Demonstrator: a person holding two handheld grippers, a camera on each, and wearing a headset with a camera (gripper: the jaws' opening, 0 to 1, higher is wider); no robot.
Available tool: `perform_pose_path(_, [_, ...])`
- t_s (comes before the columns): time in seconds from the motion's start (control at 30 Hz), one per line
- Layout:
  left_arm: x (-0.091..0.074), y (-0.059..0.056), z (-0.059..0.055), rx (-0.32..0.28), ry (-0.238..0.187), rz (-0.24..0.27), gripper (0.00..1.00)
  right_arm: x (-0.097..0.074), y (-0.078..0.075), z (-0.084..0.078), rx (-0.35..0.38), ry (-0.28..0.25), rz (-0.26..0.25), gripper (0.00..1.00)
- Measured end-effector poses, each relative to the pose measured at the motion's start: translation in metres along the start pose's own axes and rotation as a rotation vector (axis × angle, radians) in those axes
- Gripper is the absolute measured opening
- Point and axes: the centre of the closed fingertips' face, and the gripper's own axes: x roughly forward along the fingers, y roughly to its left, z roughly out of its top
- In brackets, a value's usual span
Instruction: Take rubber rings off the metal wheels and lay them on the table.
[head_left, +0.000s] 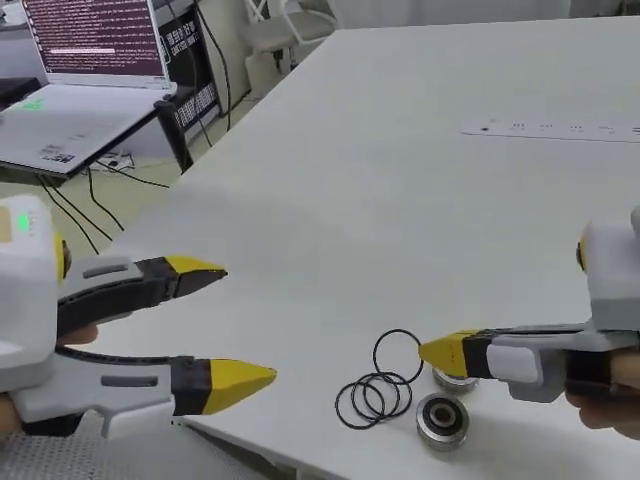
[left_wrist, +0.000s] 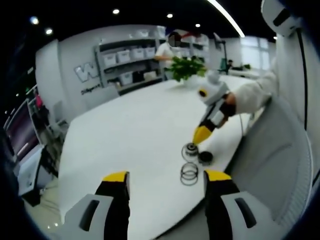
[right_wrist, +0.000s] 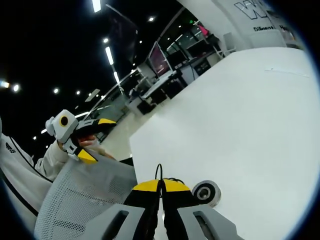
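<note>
Two metal wheels stand near the table's front edge: one (head_left: 443, 418) in the open, the other (head_left: 457, 381) partly under my right gripper (head_left: 438, 352). That gripper is shut, and a thin black rubber ring (head_left: 398, 355) runs into its tips; the ring (right_wrist: 159, 171) rises from between the closed jaws. Several loose rings (head_left: 373, 397) lie overlapped just left of the wheels. My left gripper (head_left: 225, 325) hangs open off the table's left edge, with nothing between its fingers. The left gripper view holds the rings (left_wrist: 189, 173), both wheels (left_wrist: 198, 153) and the right gripper (left_wrist: 201, 136).
The white table (head_left: 400, 180) stretches far back and right. A narrow printed strip (head_left: 550, 130) lies at its far right. A screen (head_left: 95, 38) stands on a side desk (head_left: 60, 120) at the left, with cables on the floor. A mesh chair back (right_wrist: 85, 200) sits below the table edge.
</note>
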Motion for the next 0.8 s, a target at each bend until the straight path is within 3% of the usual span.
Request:
perform_pose_path(0.13, [-0.002, 0.002, -0.011, -0.004, 0.028, 0.019, 0.59, 0.007, -0.004, -0.009, -0.030, 0.054, -0.016, 0.00])
perform_pose_path(0.3, [-0.003, -0.001, -0.014, -0.030, 0.023, 0.020, 0.59, 0.011, -0.008, -0.014, -0.044, 0.083, -0.030, 0.00])
perform_pose_path(0.5, [0.008, 0.000, -0.024, -0.077, 0.033, 0.042, 0.58, 0.014, -0.014, -0.023, -0.072, 0.132, -0.060, 0.00])
perform_pose_path(0.67, [0.008, 0.001, -0.023, -0.072, 0.031, 0.052, 0.57, 0.014, -0.020, -0.026, -0.095, 0.155, -0.077, 0.00])
perform_pose_path(0.8, [0.010, -0.002, -0.027, -0.055, 0.054, 0.043, 0.57, 0.016, -0.024, -0.027, -0.106, 0.164, -0.095, 0.00])
